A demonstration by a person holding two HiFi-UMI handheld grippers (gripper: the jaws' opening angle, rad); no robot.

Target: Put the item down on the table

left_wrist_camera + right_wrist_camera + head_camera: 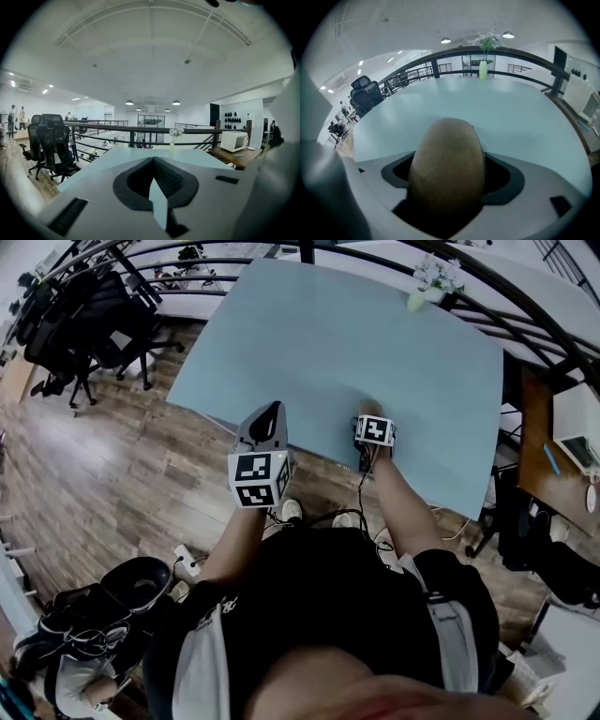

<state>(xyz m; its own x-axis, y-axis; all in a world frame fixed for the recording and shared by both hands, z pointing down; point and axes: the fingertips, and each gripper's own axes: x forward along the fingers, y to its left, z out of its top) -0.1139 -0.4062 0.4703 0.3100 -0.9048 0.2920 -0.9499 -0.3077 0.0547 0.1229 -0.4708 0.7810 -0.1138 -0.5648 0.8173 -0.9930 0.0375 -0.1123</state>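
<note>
your right gripper [370, 418] is closed on the item [447, 164] – a brown, egg-shaped thing with a rough skin. the item sits between the two jaws and pokes out past them. it hangs just over the near edge of the table [375, 334], about halfway along that edge. you cannot tell from here if it touches the top.

your left gripper [270, 413] has its jaws pressed together, and there is nothing in them. it is to the left of the right one, near it but not touching. it is held over the near edge too, with its tip pointing across the table.

the table top is pale blue and bare – but for a small green vase of white flowers [427, 282] at the far right corner. black office chairs [84, 324] stand on the wooden floor [122, 474], off the table's far left corner. a dark railing [140, 129] runs behind the far edge. a white microwave [233, 140] sits on a brown desk past the right edge.
</note>
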